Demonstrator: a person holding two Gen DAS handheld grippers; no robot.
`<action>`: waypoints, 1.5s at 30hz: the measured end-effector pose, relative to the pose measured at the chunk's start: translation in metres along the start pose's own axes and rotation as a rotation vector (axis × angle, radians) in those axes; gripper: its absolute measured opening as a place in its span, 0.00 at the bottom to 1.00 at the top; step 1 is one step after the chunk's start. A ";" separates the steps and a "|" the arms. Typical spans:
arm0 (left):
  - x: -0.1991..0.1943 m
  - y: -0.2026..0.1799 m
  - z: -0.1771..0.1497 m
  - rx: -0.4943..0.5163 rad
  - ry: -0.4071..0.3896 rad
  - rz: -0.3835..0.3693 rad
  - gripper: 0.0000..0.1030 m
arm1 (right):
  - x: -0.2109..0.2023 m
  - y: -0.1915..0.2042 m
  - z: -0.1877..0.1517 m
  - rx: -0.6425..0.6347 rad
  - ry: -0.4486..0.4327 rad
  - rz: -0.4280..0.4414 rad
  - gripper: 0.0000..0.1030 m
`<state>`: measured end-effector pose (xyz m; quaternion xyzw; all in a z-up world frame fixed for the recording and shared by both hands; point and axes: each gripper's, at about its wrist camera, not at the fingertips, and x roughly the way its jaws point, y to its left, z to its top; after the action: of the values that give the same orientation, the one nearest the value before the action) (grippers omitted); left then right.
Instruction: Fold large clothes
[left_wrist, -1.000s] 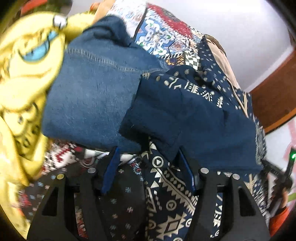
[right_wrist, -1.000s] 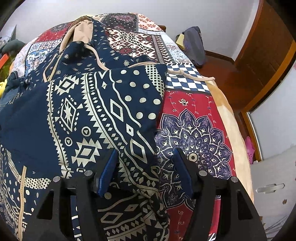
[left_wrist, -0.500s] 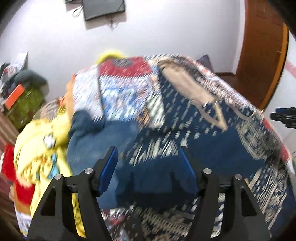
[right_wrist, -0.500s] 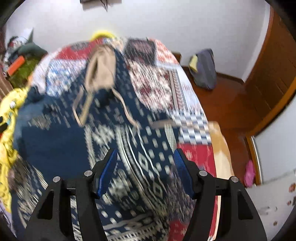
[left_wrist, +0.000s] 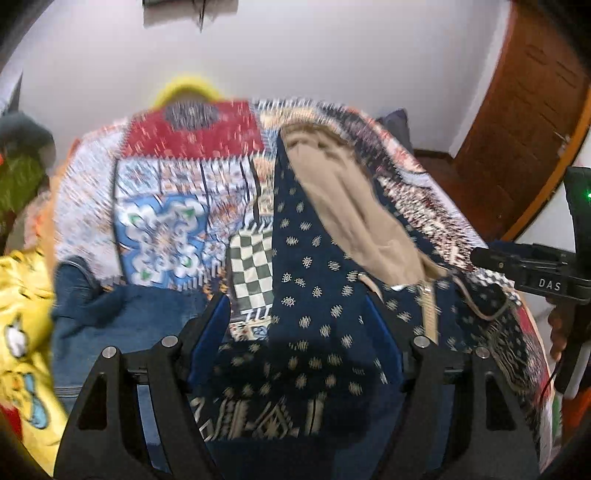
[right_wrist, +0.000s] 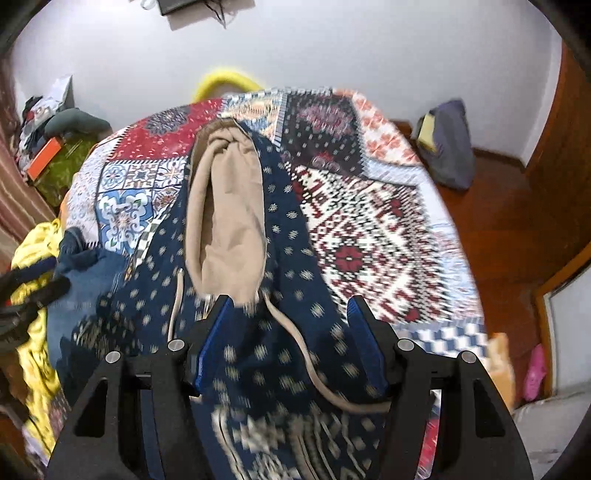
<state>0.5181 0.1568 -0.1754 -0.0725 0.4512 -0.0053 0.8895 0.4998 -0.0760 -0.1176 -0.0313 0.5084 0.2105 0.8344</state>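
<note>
Patchwork bedspread (right_wrist: 369, 229) carries the navy hoodie (right_wrist: 288, 295), spread beneath both wide-open, empty jaws.

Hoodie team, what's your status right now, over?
Left gripper and right gripper open, empty. Navy hoodie flat on bedspread, hood up top. Jeans and yellow garment alongside.

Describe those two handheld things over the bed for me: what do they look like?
Each tool is matte black, with two angular arms that have triangular cut-outs and silver bolt heads. The fingers are lined with bright blue pads. The left tool and right tool look alike. Seen from the left camera, the right one's body carries white letters "DAS" and a green light.
</note>
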 end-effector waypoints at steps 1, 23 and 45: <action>0.013 -0.001 0.002 0.000 0.026 0.001 0.70 | 0.012 -0.001 0.004 0.017 0.018 0.016 0.58; 0.083 0.005 0.004 -0.082 0.060 0.022 0.05 | 0.047 -0.019 -0.010 0.073 0.067 0.000 0.08; -0.048 -0.026 -0.116 0.107 0.089 -0.089 0.05 | -0.085 0.000 -0.143 -0.068 -0.035 -0.009 0.20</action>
<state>0.3977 0.1204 -0.2010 -0.0445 0.4858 -0.0724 0.8699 0.3468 -0.1410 -0.1126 -0.0585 0.4860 0.2244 0.8426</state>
